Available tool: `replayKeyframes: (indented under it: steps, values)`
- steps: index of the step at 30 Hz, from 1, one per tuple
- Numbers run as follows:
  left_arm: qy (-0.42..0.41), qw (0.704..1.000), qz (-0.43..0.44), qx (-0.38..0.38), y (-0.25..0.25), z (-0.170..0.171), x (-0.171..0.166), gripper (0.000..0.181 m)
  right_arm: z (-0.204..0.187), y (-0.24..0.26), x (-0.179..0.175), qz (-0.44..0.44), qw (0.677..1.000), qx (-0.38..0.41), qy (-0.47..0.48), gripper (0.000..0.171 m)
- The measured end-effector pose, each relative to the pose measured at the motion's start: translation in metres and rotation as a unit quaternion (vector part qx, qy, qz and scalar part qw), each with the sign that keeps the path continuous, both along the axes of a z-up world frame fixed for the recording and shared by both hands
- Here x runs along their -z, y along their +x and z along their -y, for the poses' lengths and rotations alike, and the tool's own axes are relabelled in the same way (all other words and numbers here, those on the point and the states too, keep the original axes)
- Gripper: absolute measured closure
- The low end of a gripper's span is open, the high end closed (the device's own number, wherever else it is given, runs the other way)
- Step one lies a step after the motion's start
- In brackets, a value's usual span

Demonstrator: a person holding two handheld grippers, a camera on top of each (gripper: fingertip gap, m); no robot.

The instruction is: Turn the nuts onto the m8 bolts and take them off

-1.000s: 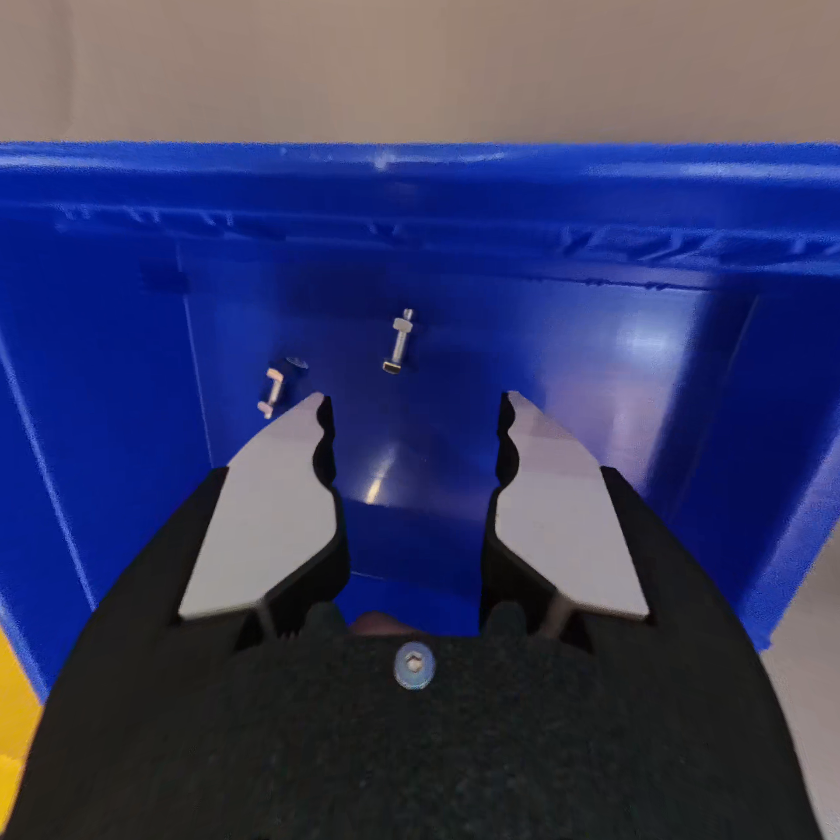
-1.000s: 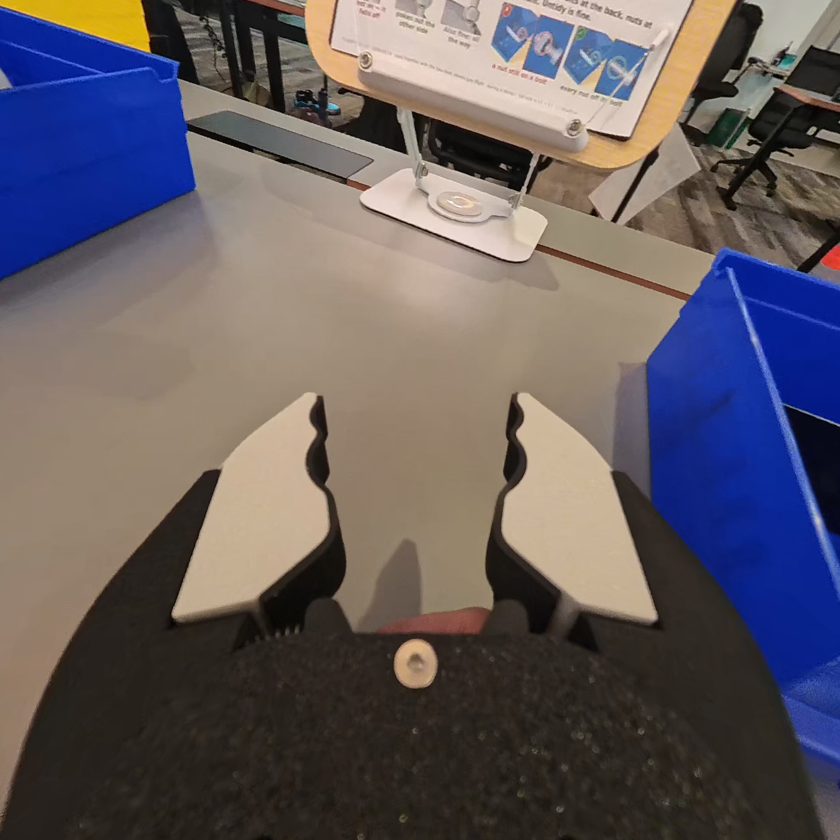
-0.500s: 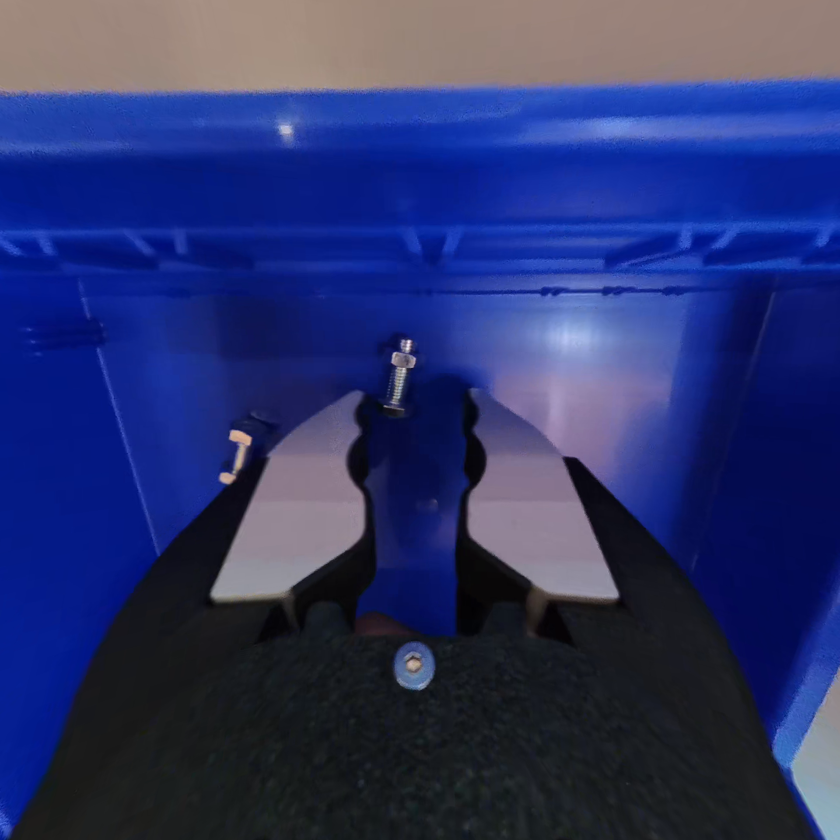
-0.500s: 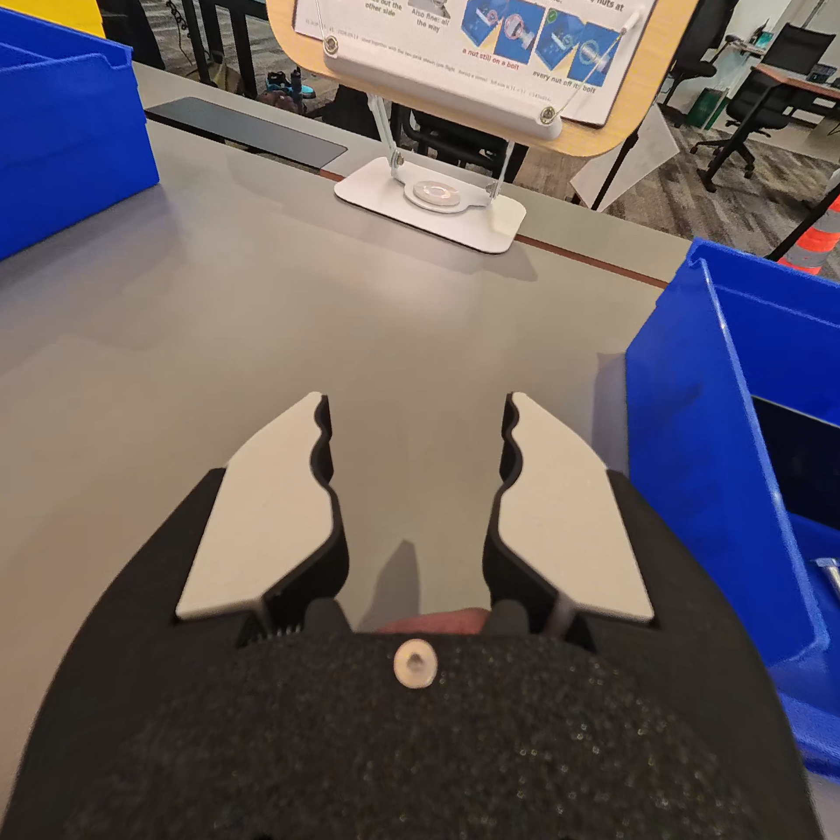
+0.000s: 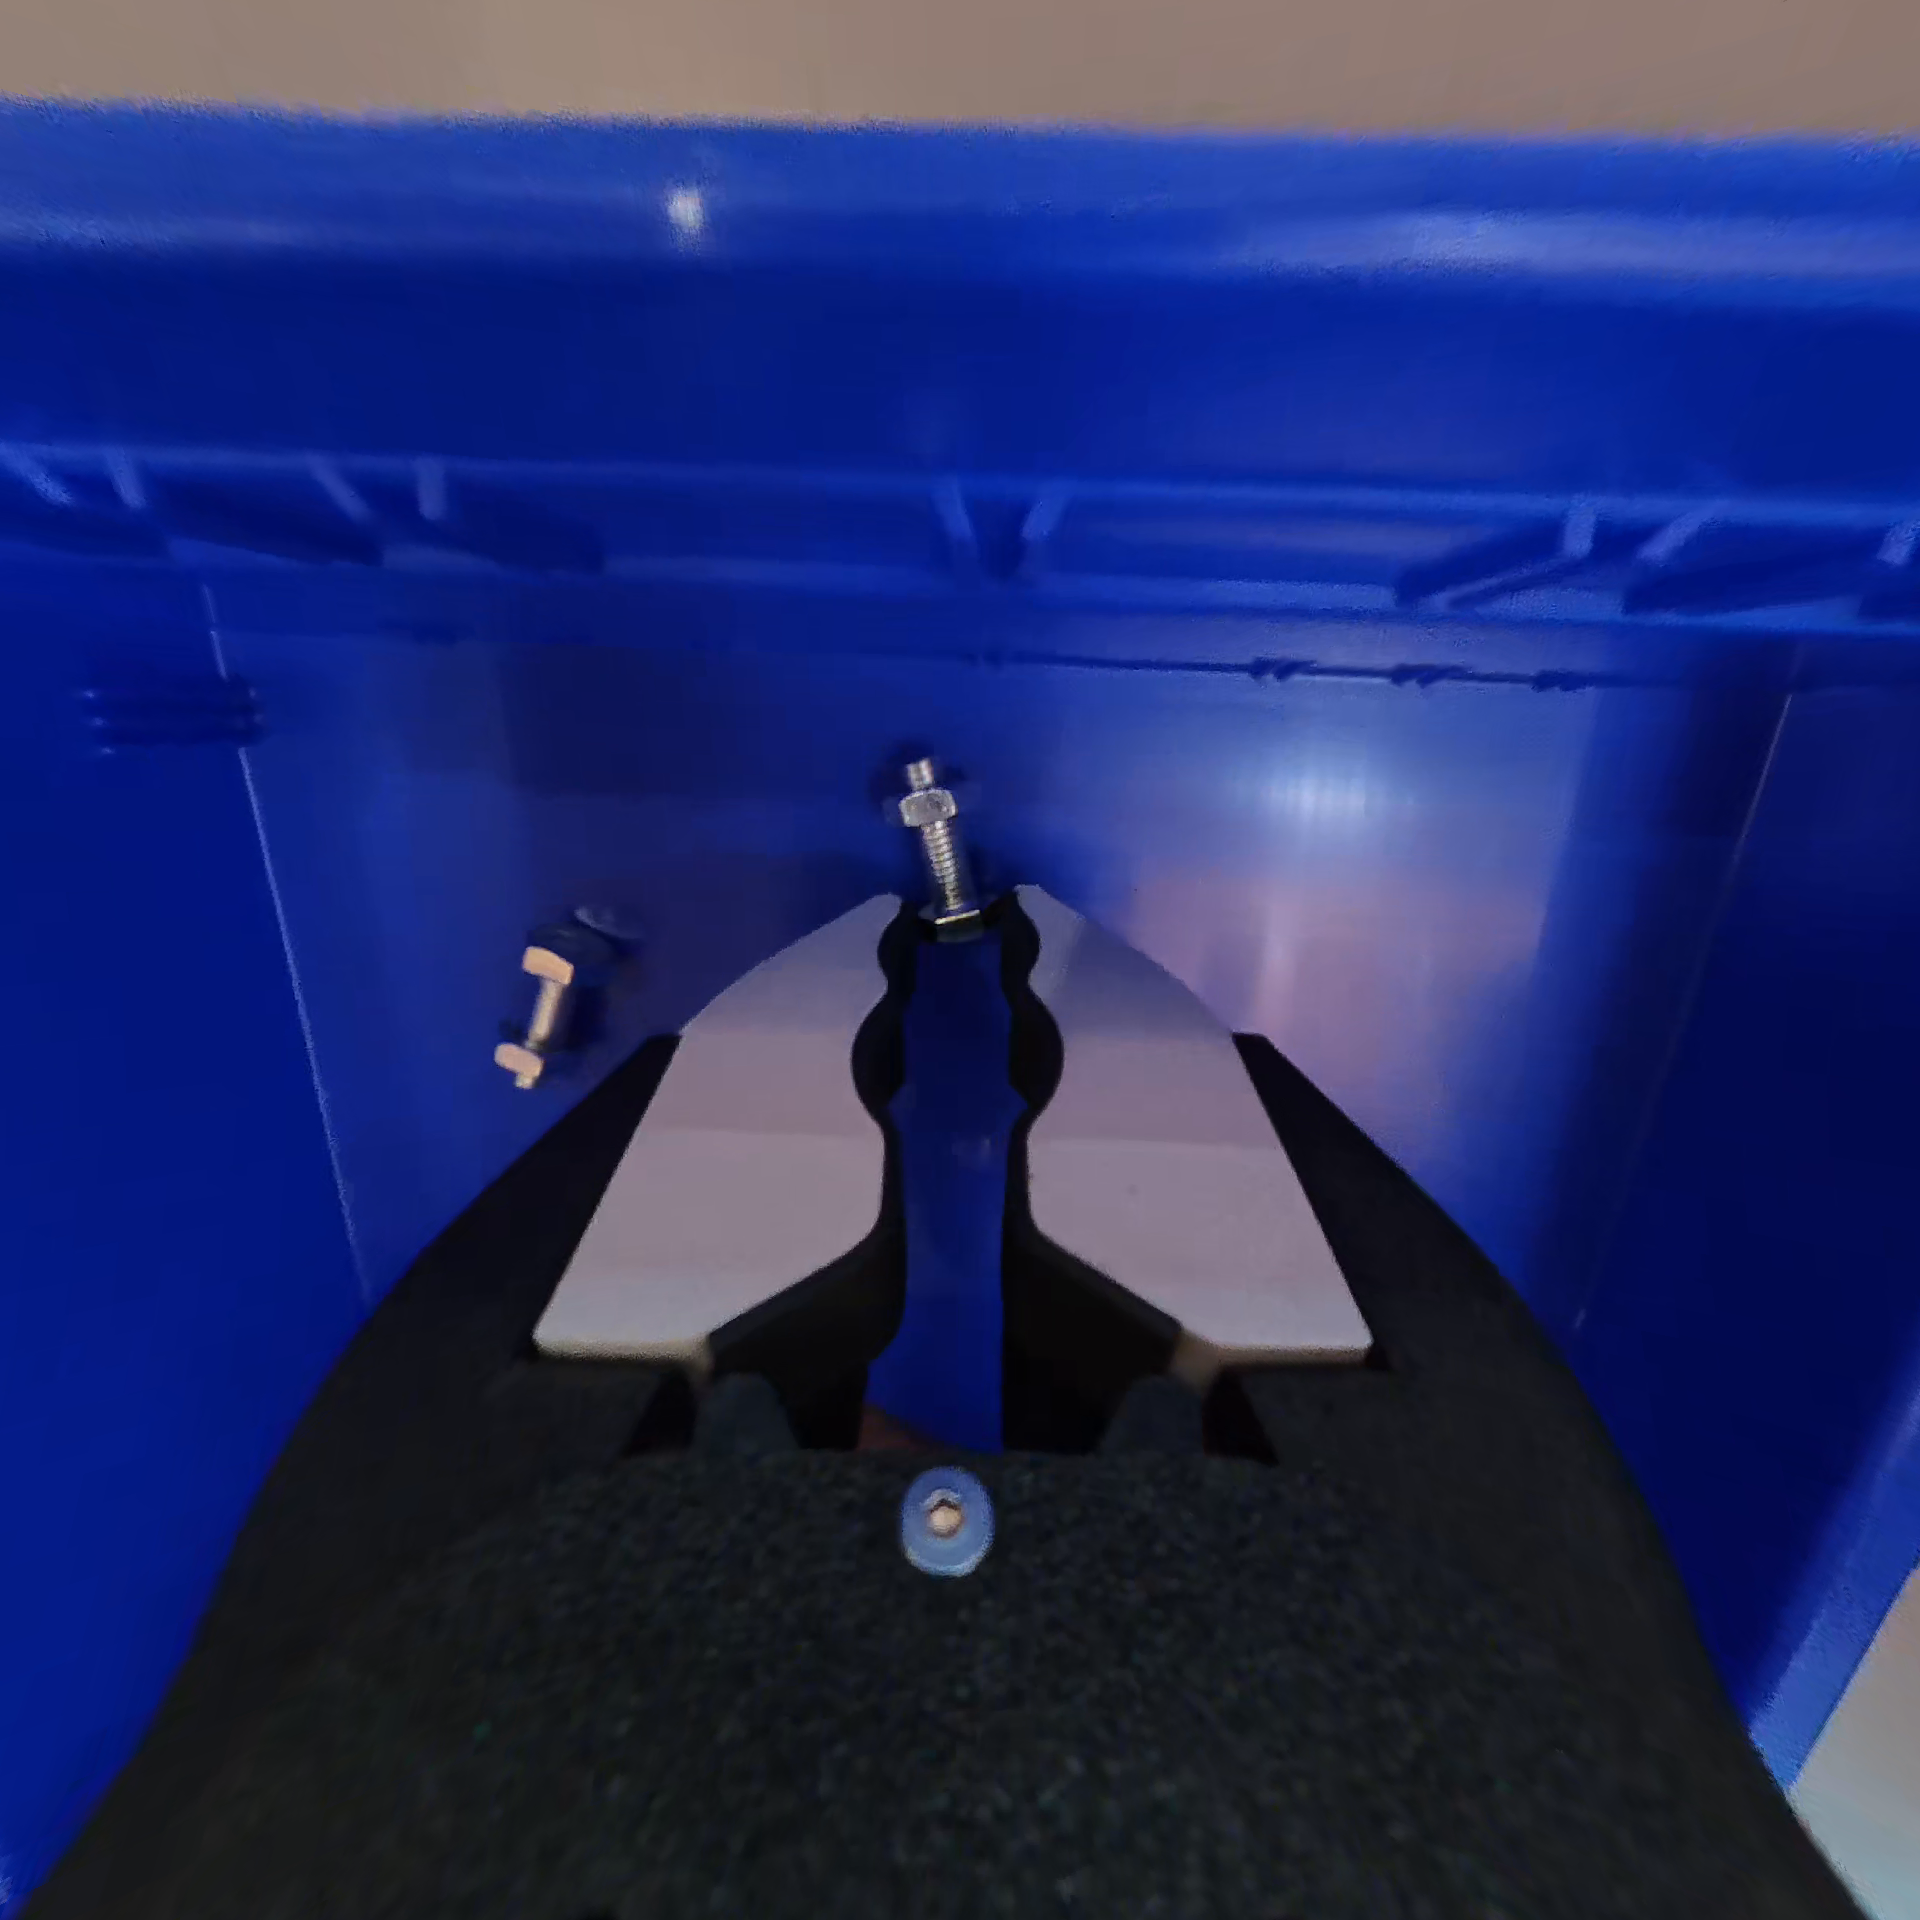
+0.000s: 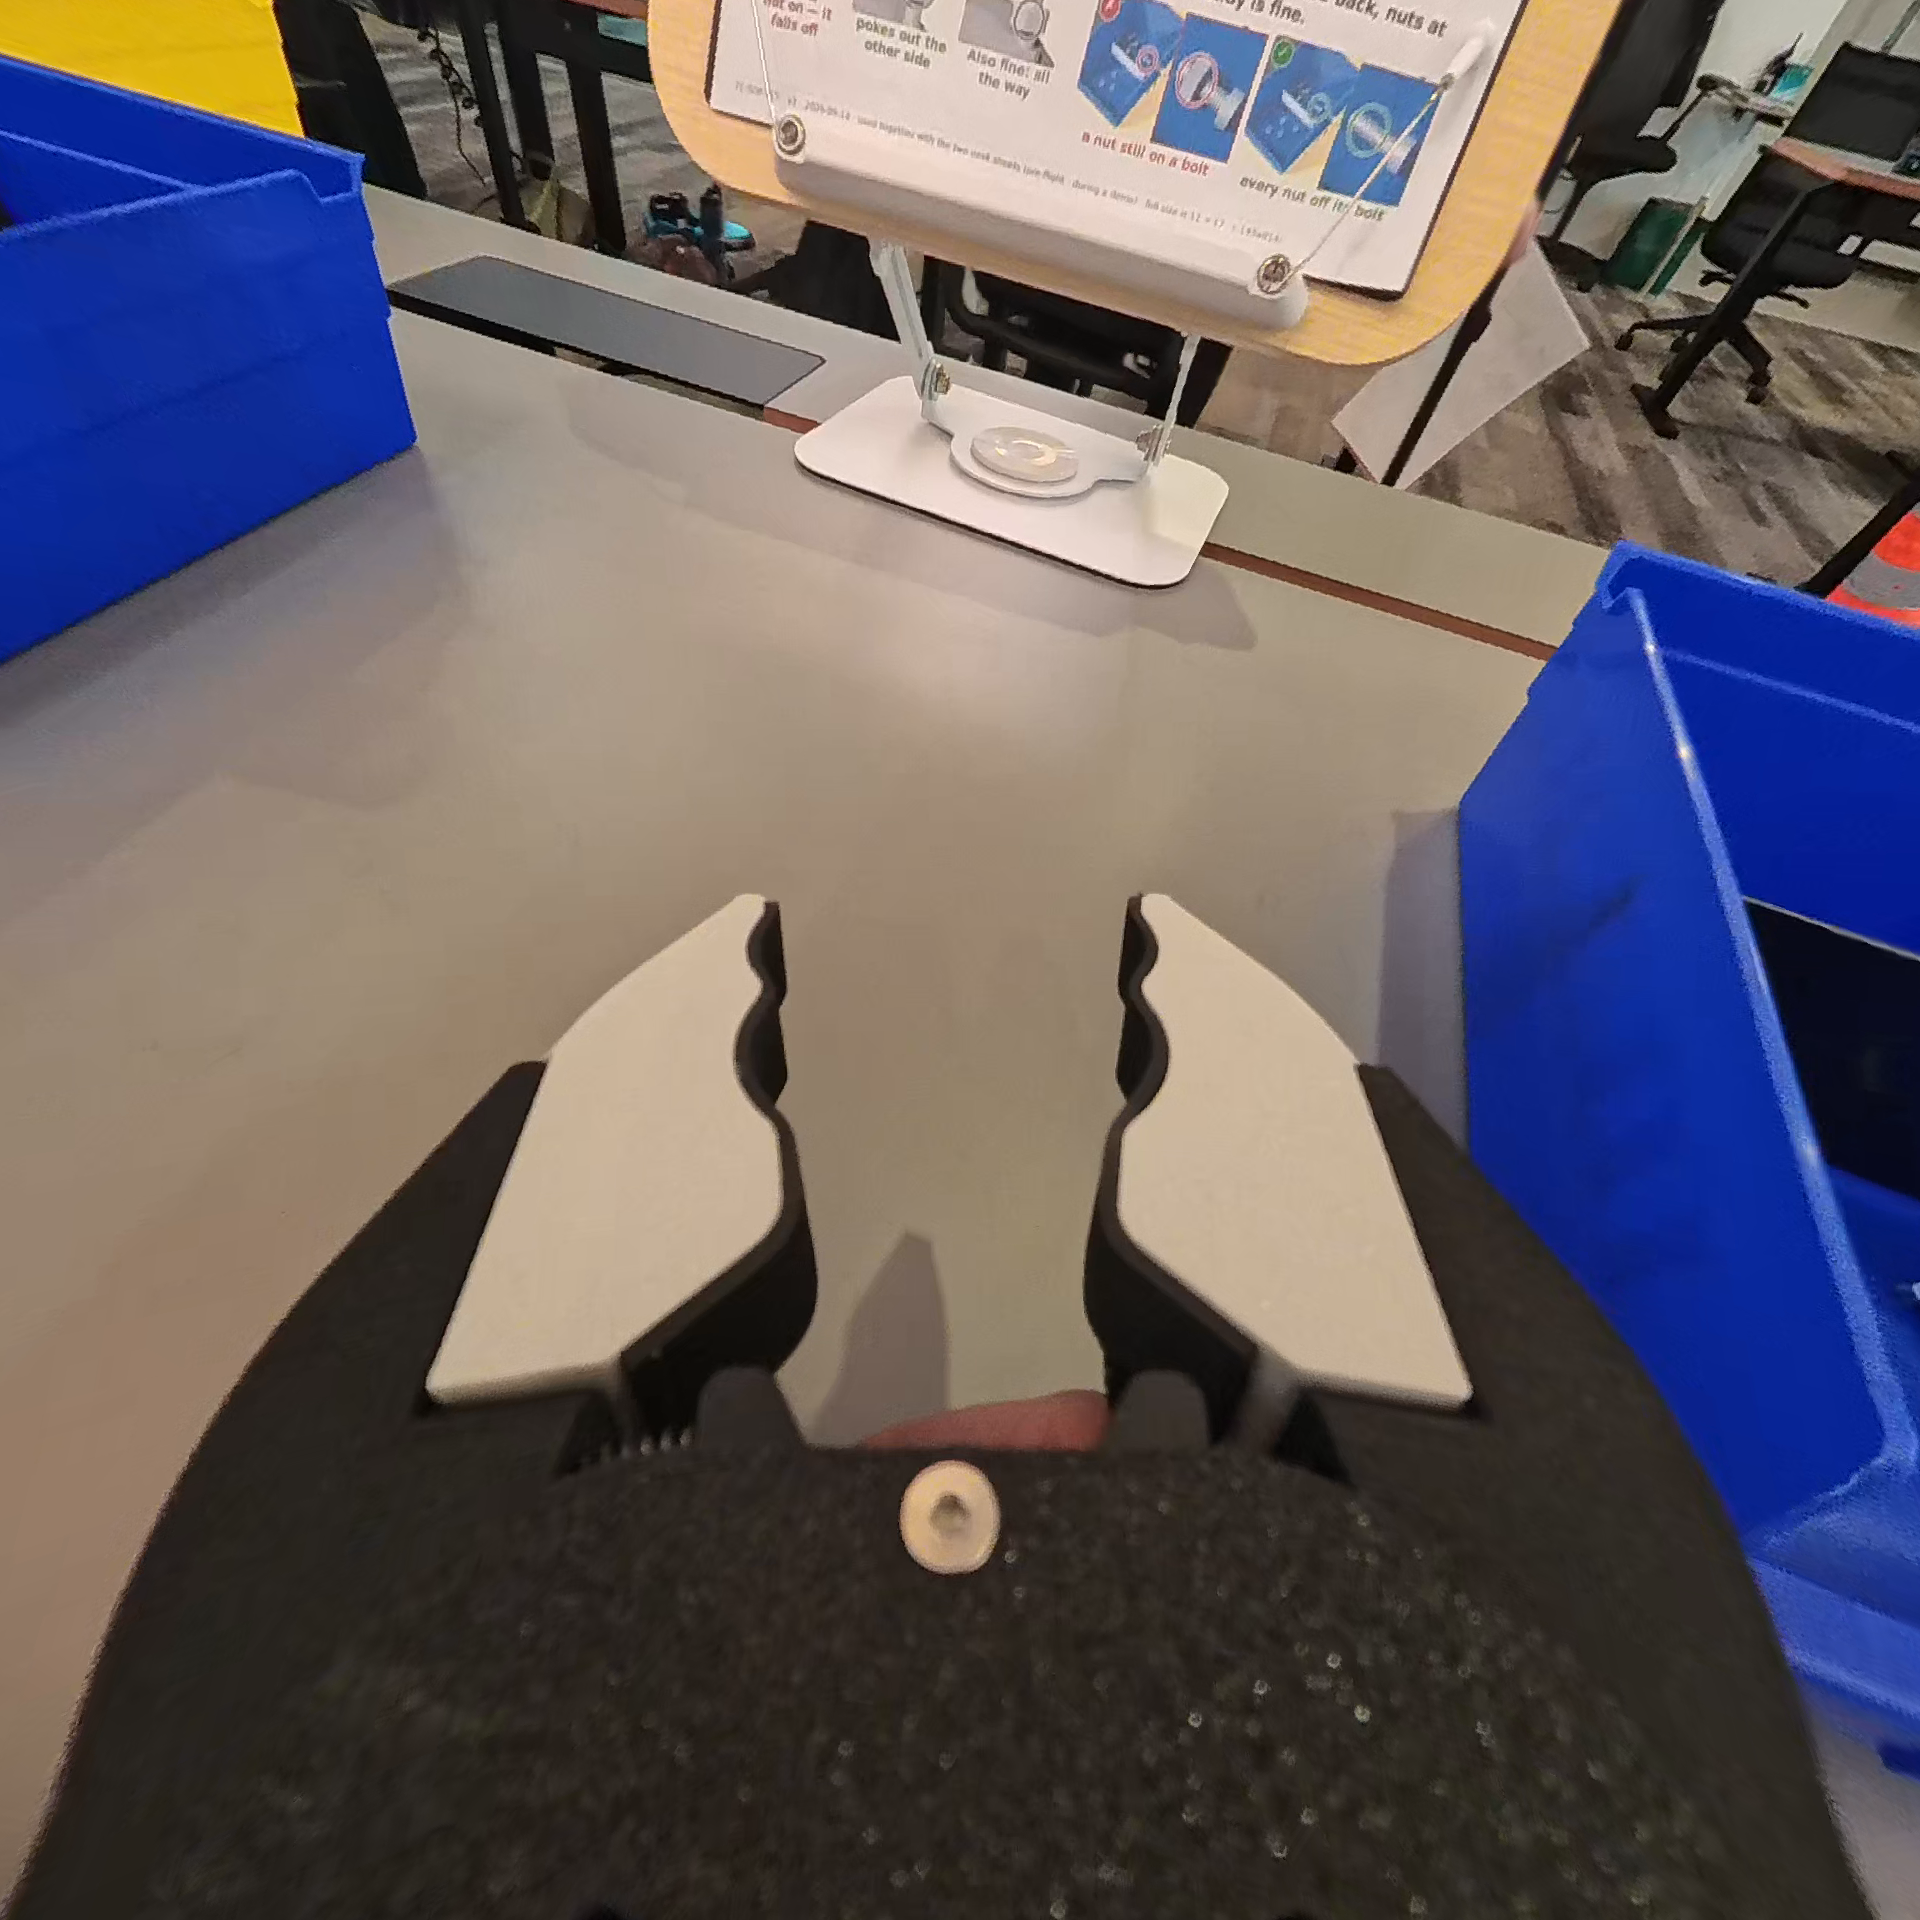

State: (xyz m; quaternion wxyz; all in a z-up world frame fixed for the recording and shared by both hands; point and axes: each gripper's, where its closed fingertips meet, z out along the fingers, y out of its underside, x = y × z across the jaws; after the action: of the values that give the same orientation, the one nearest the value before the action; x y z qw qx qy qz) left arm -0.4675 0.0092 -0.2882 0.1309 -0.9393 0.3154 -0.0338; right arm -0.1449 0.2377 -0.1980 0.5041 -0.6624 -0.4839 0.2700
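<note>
In the left wrist view I look down into a blue bin (image 5: pixel 1351 852). My left gripper (image 5: pixel 954 920) is shut on the head end of a silver bolt (image 5: pixel 938 847) that points away from me, with a nut (image 5: pixel 928 805) threaded near its far end. A second bolt with a nut (image 5: pixel 540 1013) lies on the bin floor to the left, apart from my fingers. In the right wrist view my right gripper (image 6: pixel 951 914) is open and empty above the grey table (image 6: pixel 727 748).
In the right wrist view a blue bin (image 6: pixel 1704 1039) stands close at the right and another blue bin (image 6: pixel 177 343) at the far left. An instruction board on a white stand (image 6: pixel 1018 488) stands at the table's far edge. Office chairs and desks lie beyond. The grippers' ends are close to 40 centimeters from one another.
My left gripper moved forward into the bin and closed its fingers onto the bolt's head. My right gripper stayed open and shifted slightly over the table.
</note>
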Motion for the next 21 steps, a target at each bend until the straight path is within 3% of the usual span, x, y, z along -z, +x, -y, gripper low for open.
replayKeyframes:
  steps: [4,9,14,17,21]
  values:
    - [0.051,0.998,-0.021,-0.032,-0.005,0.000,-0.010,0.166,-0.001,-0.003,-0.006,-0.010,1.000,-0.008,-0.005,0.110]
    - [0.196,0.975,-0.013,-0.100,0.003,-0.005,-0.070,0.165,0.001,-0.007,-0.010,-0.012,1.000,-0.028,0.000,0.112]
    - [0.355,0.922,-0.023,-0.152,0.036,0.003,-0.138,0.165,0.011,-0.015,-0.010,0.001,0.997,-0.069,0.015,0.113]
    - [0.427,0.887,-0.017,-0.177,0.070,0.008,-0.164,0.166,0.021,-0.020,-0.012,0.005,0.995,-0.099,0.022,0.113]
    - [0.513,0.826,0.057,-0.228,0.123,0.005,-0.185,0.166,0.038,-0.028,-0.016,-0.007,0.988,-0.156,0.004,0.119]
